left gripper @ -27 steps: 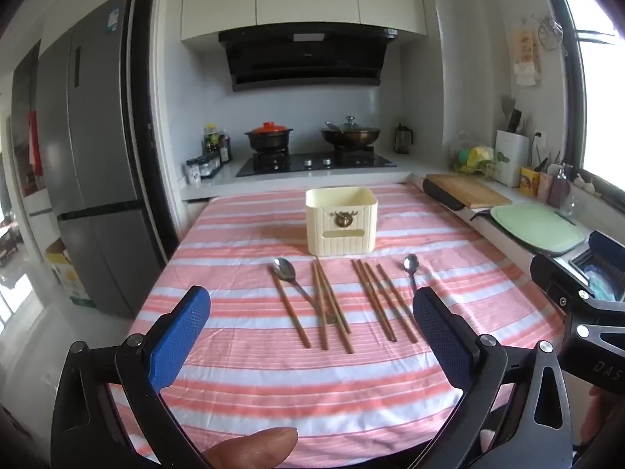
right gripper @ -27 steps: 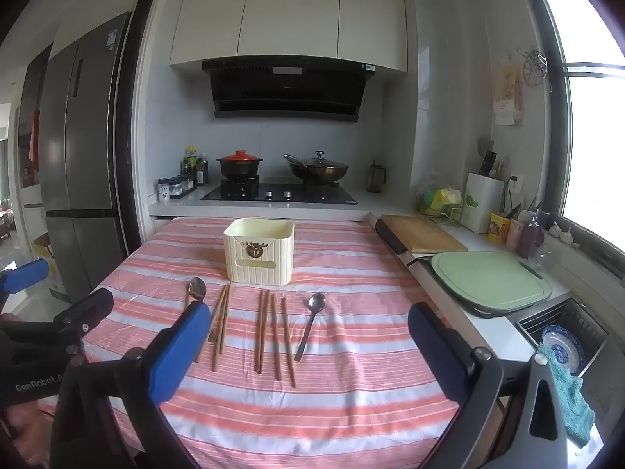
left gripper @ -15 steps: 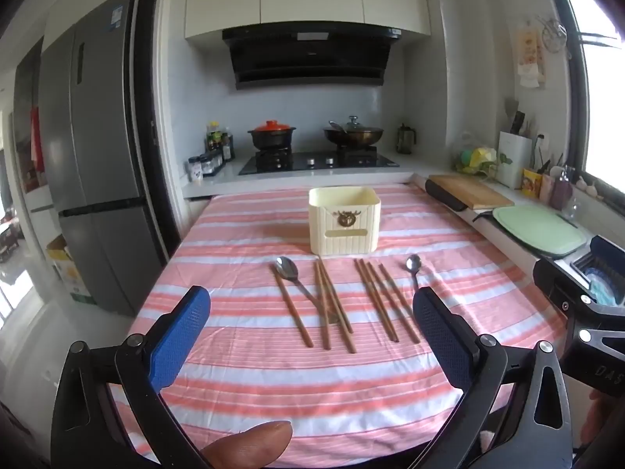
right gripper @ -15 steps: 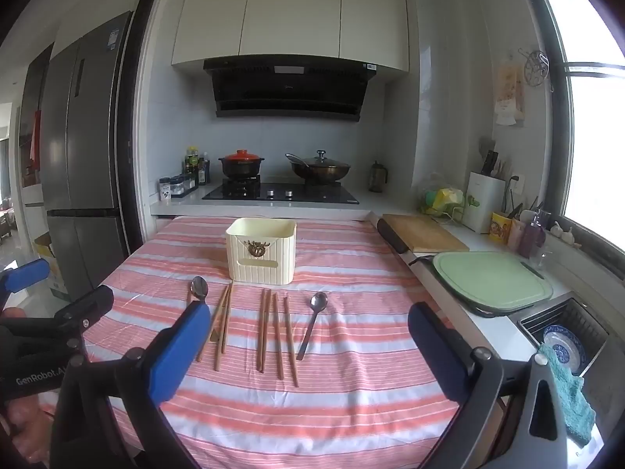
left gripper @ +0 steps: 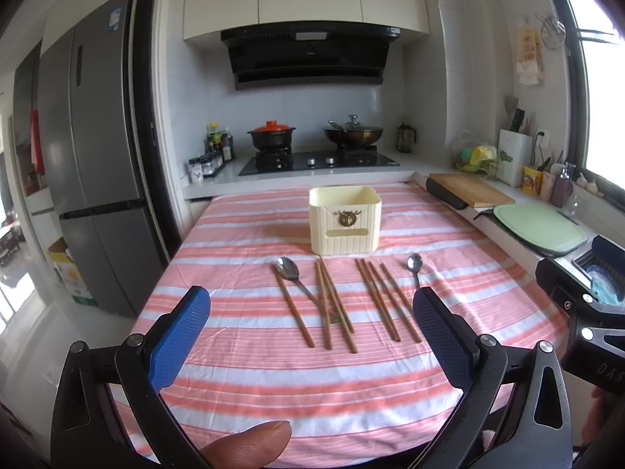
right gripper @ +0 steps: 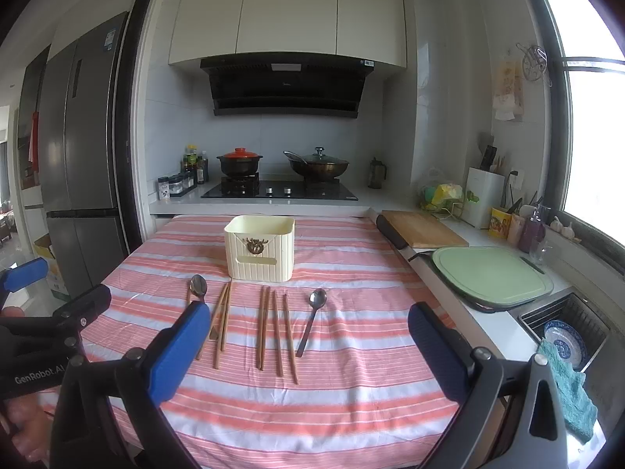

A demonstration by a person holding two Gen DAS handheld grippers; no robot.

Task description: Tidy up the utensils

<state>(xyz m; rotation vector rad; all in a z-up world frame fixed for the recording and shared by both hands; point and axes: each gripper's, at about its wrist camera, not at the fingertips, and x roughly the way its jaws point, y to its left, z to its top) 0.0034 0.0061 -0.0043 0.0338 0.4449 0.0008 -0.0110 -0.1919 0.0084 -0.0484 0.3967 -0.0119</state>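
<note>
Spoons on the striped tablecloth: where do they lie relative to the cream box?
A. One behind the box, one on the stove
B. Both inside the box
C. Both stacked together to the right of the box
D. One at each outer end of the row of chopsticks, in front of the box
D: one spoon lies at the left end and the other spoon at the right end of the chopsticks, all flat on the cloth in front of the box.

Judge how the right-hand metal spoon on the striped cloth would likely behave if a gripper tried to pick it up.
The right-hand spoon looks like polished metal, so probably stiff and somewhat slippery. Its thin handle lies flat on the striped cloth, so fingertips may struggle to get under it and could bunch the fabric. Its rounded bowl might let it rock or pivot if nudged.
</note>
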